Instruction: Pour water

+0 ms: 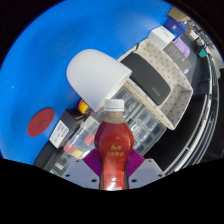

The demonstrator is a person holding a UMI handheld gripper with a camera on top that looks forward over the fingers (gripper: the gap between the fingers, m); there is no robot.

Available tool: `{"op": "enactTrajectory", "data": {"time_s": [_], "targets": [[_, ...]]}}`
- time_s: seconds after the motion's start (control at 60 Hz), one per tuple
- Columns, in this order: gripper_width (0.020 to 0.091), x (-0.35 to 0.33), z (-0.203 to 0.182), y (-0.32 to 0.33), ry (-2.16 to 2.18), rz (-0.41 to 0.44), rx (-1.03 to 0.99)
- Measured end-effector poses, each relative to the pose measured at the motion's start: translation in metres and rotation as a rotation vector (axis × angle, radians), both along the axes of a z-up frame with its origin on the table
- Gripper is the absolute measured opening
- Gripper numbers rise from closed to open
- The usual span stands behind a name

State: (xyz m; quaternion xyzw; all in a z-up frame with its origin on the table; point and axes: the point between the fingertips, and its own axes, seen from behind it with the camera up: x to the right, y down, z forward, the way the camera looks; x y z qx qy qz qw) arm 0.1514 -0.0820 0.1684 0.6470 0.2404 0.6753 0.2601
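Claw (114, 170) clamped around red bottle (114, 145)

A red bottle (115, 145) with a white cap stands between the gripper (115, 168) fingers, both pads pressing it. Beyond, a white cup (96, 73) and clear bin (160, 95).

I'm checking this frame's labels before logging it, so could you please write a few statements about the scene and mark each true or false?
1. The tool grips a bottle. True.
2. The bottle holds green liquid. False: it is red.
3. The bottle's cap is white. True.
4. A white cup sits beyond the bottle. True.
5. The backdrop is yellow. False: it is blue.
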Motion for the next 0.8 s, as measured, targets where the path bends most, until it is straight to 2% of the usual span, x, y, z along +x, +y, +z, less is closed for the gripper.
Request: {"op": "enactTrajectory", "data": {"time_s": [0.117, 0.233, 0.367, 0.4, 0.583, 0.683, 0.8], "targets": [[0.029, -0.001, 0.0, -0.001, -0.014, 0.003, 0.021], [0.0287, -0.003, 0.009, -0.012, -0.017, -0.005, 0.228], [0.0289, -0.011, 0.017, -0.028, 0.01, -0.062, 0.778], [0.0308, -0.01, 0.021, -0.029, 0.043, -0.058, 0.923], [0.0307, -0.01, 0.024, -0.032, 0.103, -0.053, 1.649], [0.031, -0.006, 0.008, -0.038, 0.095, -0.069, 1.928], [0.031, 0.001, -0.012, -0.053, 0.137, -0.059, 2.105]]}}
